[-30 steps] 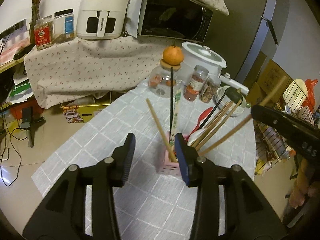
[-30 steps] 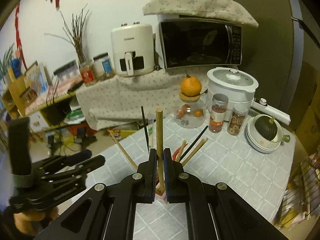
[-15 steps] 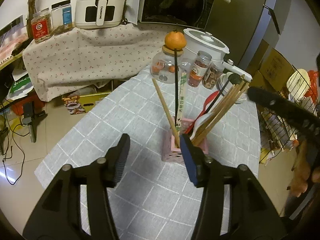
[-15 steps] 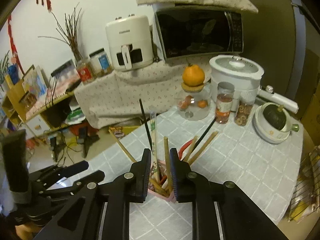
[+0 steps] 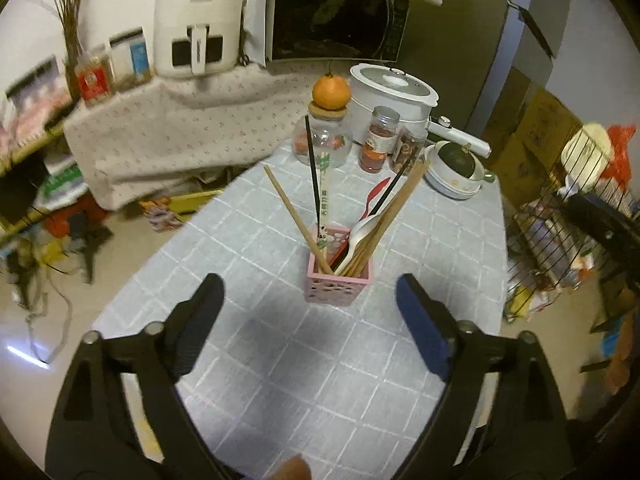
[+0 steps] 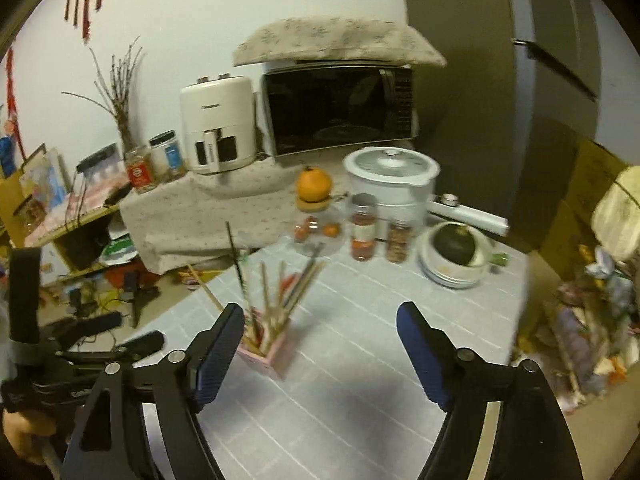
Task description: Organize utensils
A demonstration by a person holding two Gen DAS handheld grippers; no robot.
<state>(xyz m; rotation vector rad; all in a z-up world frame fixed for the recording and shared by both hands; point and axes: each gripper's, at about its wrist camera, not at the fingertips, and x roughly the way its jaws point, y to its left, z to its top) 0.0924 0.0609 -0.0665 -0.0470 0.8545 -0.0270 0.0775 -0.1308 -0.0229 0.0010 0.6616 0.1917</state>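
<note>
Both grippers have drawn back from the holder (image 5: 339,283) since a second ago. Then the right gripper (image 6: 320,354) pinched a wooden chopstick over the holder; that chopstick is now released and stands inside it with the others. The right jaws are now spread wide and carry nothing. The left gripper (image 5: 310,326), half spread a second ago with its blue pad beside the holder, is likewise wide apart and empty, with the holder ahead of it and clear of both fingers.

Holder: pink, square, perforated, upright on the grey grid-patterned tablecloth (image 5: 304,380). Contents:
- wooden chopsticks (image 5: 394,208), most leaning right, one leaning left;
- a black chopstick (image 5: 313,168), near upright;
- a paper-sleeved pair (image 5: 323,196);
- a white spoon (image 5: 362,230);
- a red utensil (image 5: 378,196), partly hidden.

In the right wrist view the holder (image 6: 269,350) sits just beside the left finger; motion blur obscures its contents.

At the far table edge:
- a glass jar (image 5: 323,142) with an orange (image 5: 331,92) on its lid;
- two spice jars (image 5: 383,140);
- a white cooker (image 5: 392,94);
- stacked bowls (image 5: 454,178) holding a dark squash.

Behind, on a cloth-covered shelf: an air fryer (image 5: 196,26) and a microwave (image 5: 336,20).
</note>
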